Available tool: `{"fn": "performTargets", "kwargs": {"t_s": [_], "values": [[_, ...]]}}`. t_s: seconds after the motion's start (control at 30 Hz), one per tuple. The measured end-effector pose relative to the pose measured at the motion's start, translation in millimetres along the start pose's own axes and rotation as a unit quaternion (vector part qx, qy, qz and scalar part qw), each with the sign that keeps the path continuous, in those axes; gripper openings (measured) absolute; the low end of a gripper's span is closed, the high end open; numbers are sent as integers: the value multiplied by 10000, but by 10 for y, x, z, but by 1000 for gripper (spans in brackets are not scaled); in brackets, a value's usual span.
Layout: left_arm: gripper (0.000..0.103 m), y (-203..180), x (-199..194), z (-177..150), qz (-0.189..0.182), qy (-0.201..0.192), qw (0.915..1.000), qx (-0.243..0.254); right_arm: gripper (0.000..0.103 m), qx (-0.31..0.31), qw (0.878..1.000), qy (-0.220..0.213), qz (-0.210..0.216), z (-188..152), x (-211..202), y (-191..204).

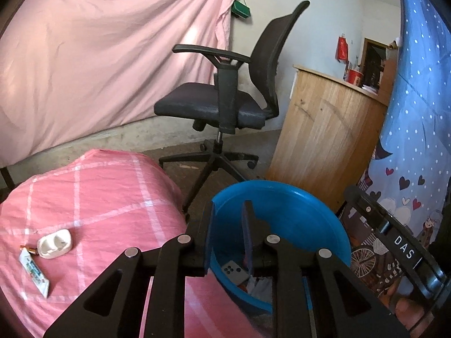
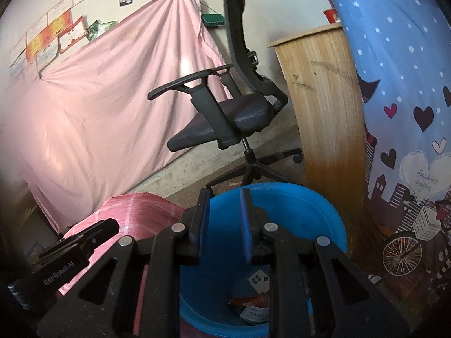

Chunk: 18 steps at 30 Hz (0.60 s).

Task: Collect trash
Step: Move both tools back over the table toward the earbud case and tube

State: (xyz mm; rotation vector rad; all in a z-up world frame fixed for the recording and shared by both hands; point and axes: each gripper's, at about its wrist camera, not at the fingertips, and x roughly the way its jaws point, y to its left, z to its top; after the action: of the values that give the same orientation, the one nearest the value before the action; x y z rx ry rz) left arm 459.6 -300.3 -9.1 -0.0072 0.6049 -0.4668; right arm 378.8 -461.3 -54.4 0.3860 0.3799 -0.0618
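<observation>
A blue plastic bin (image 1: 318, 219) stands beside the pink checked bed; it also shows in the right wrist view (image 2: 304, 214). Inside lie a grey patterned card (image 2: 258, 278) and crumpled wrappers (image 2: 252, 307). My left gripper (image 1: 229, 211) hangs over the bin's near rim, open and empty. My right gripper (image 2: 224, 197) is also over the bin, open and empty. On the bed lie a white plastic case (image 1: 55, 243) and a squeezed tube (image 1: 35, 271), to the left of the left gripper.
A black office chair (image 1: 225, 95) stands behind the bin. A wooden cabinet (image 1: 327, 138) is to its right. A blue patterned curtain (image 1: 414, 129) hangs at far right. A pink sheet (image 1: 98, 56) covers the back wall. The left tool's body (image 2: 64, 259) shows at lower left.
</observation>
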Motion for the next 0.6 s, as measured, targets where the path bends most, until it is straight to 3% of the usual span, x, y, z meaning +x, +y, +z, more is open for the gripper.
{"fn": "performTargets", "kwargs": {"t_s": [0.2,0.3,0.37,0.43,0.6], "values": [[16,188,-204,25,189,-206,9995,-109,52,-211,9995,-192,165,-1,-43,179],[17,329,-373,14,392,-468,9979,-205,65,-345,9984,-344,275,1,-84,306],[29,439,-513,-9,551,-692,9956,-305,77,-451,9974,-454,346,3,-116,398],[38,543,-652,-37,654,-939,9924,-447,81,-536,9960,-570,428,3,-150,481],[54,796,-979,-99,913,-1389,9833,-744,98,-703,9920,-866,597,-15,-228,693]]}}
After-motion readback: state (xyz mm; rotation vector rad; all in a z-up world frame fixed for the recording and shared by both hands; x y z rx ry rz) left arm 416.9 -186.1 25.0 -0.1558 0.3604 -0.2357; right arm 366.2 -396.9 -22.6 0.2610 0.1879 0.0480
